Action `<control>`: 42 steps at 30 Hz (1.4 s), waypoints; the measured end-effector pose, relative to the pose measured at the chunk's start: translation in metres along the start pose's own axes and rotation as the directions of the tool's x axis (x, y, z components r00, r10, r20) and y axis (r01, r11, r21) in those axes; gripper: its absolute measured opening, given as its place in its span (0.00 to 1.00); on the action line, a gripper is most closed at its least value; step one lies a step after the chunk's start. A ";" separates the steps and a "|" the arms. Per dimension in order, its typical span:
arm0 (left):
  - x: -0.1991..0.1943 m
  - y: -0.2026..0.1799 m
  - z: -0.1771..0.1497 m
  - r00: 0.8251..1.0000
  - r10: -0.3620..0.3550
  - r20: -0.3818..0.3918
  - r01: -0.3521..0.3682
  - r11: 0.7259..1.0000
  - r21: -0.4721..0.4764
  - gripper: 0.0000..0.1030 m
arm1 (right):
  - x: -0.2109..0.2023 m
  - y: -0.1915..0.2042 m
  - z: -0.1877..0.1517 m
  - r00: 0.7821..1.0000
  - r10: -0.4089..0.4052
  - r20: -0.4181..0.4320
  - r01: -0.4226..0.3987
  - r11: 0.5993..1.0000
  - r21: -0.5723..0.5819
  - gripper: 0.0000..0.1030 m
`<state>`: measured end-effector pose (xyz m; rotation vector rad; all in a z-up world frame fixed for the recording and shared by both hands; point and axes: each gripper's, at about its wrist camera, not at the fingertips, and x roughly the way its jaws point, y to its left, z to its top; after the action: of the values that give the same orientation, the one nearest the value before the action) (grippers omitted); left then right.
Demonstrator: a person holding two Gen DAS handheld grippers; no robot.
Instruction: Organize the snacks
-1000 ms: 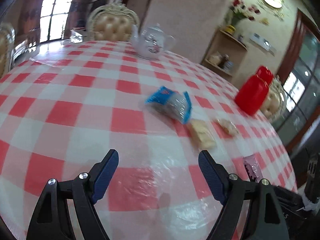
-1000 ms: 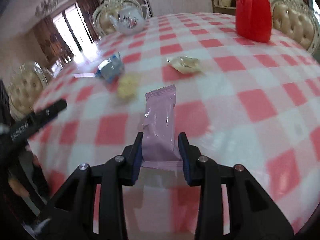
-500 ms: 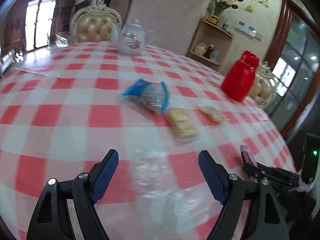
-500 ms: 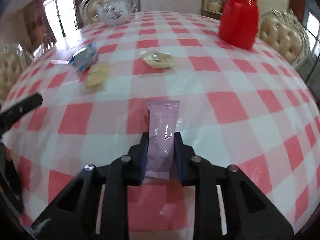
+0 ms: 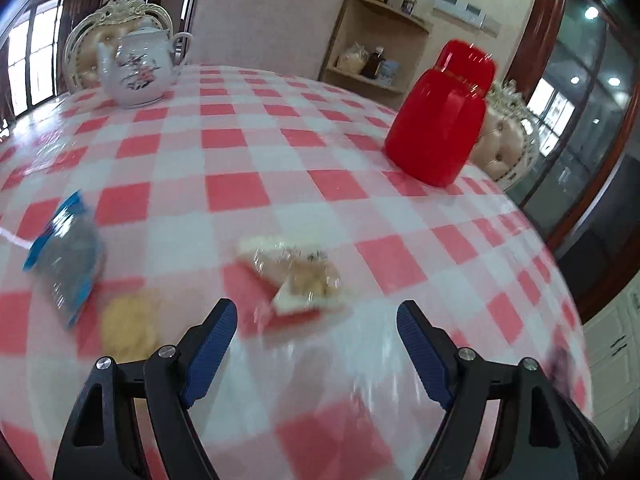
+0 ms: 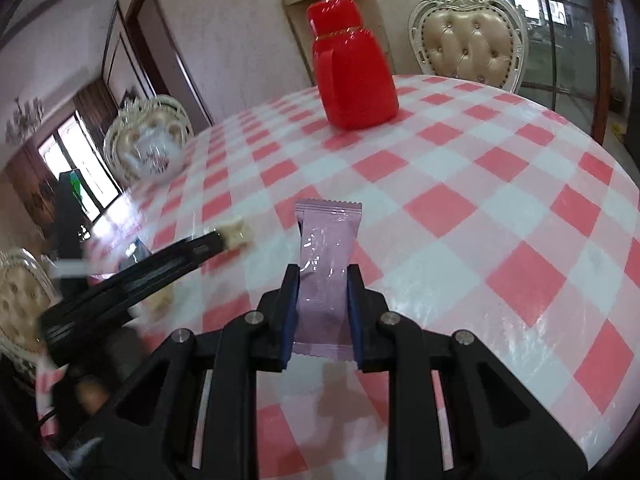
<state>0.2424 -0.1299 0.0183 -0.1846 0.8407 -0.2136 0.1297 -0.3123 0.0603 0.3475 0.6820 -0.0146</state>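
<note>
R gripper (image 6: pixel 322 312): jaws closed tight on the pale pink foil snack sachet w/ crimped zigzag ends (image 6: pixel 326 256). Blue pads clamp its lower third from both sides; near crimp sticks out behind the pads, far crimp points up-frame, roughly toward the red plastic jar w/ red screw lid (image 6: pixel 354 76). Long axis runs near-to-far along the fingers, slight lean left. Sachet sits centre of right-wrist frame, appears lifted off the round table in red/white checked cloth under clear plastic film (image 6: pixel 500 208).

L gripper (image 5: pixel 316 350): jaws wide apart, nothing between the pads, touching nothing. In its view, lower centre just beyond the fingertips: clear-wrapped pale biscuit pack (image 5: pixel 300 276), blurred, long axis diagonal, upper left to lower right. Yellowish cracker pack (image 5: pixel 128 326) at lower left, just beside the left finger; heavy blur, outline unclear. Blue-edged clear bag w/ grey contents (image 5: pixel 66 260) at left edge, just above the yellow one, standing on its long axis in frame.

Surroundings: white china teapot w/ floral print (image 5: pixel 136 70) upper left of left-wrist frame, well apart from snacks. Red jar upper right there, upright. In right-wrist view, L gripper's black finger crosses the left side of frame, tip over a snack pack; partly hides the packs behind it. Cream tufted chair w/ carved frame (image 6: pixel 470 40) upper right, behind table. Path between sachet and jar: bare cloth.
</note>
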 end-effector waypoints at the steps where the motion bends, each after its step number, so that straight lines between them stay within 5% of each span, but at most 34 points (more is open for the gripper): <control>1: 0.007 0.000 0.005 1.000 0.018 -0.005 -0.018 1.000 -0.005 0.81 | -0.003 0.000 0.001 1.000 0.012 0.010 -0.012 1.000 0.011 0.25; 6: 0.034 0.005 0.015 0.997 0.036 -0.071 -0.037 0.999 -0.016 0.79 | -0.005 0.012 0.001 0.999 0.041 0.014 -0.041 0.999 -0.005 0.25; 8: 0.031 0.003 0.011 0.997 0.054 -0.051 -0.052 0.997 0.049 0.40 | -0.002 0.013 -0.001 0.999 0.042 0.006 -0.042 0.999 -0.009 0.25; 9: 0.028 0.002 0.010 0.998 0.028 -0.060 -0.024 0.997 0.067 0.37 | -0.001 0.013 -0.002 0.999 0.043 0.003 -0.043 0.999 -0.010 0.26; 10: 0.022 0.003 0.009 0.999 0.005 -0.050 -0.001 0.997 0.072 0.11 | 0.000 0.013 -0.002 0.999 0.044 0.000 -0.044 0.999 -0.009 0.26; 16: -0.032 0.018 -0.004 0.999 -0.003 0.038 0.000 0.997 0.079 0.09 | 0.006 0.009 -0.006 0.999 0.036 -0.004 -0.036 0.999 -0.008 0.25; 25: -0.065 0.022 -0.042 0.993 -0.098 -0.058 0.104 0.988 0.112 0.09 | 0.006 0.007 -0.008 0.998 0.062 -0.016 -0.062 0.998 0.021 0.25; 30: -0.091 0.021 -0.079 0.993 -0.071 -0.099 0.087 0.981 0.171 0.09 | 0.009 0.010 -0.010 0.995 0.093 -0.037 -0.092 0.995 0.029 0.25; 33: -0.106 0.040 -0.098 0.982 -0.111 -0.155 0.130 0.984 0.120 0.10 | 0.008 0.014 -0.011 0.994 0.103 -0.039 -0.102 0.995 0.023 0.25; 36: -0.119 0.049 -0.103 0.986 -0.087 -0.143 0.107 0.984 0.141 0.26 | 0.009 0.018 -0.013 0.994 0.105 -0.041 -0.104 0.994 0.018 0.26; 38: -0.124 0.051 -0.101 0.994 -0.031 -0.101 0.045 0.989 0.143 0.83 | 0.009 0.020 -0.014 0.994 0.099 -0.044 -0.098 0.995 0.012 0.26; 40: -0.128 0.050 -0.100 0.999 -0.026 -0.038 0.030 0.993 0.115 0.90 | 0.010 0.020 -0.014 0.994 0.098 -0.046 -0.098 0.995 0.013 0.26; 42: -0.123 0.046 -0.098 0.995 -0.077 -0.059 0.083 0.991 0.102 0.90 | 0.009 0.019 -0.014 0.994 0.098 -0.044 -0.098 0.995 0.018 0.26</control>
<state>0.0943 -0.0613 0.0312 -0.1150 0.8756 -0.3383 0.1309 -0.2895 0.0503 0.3974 0.7084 0.0812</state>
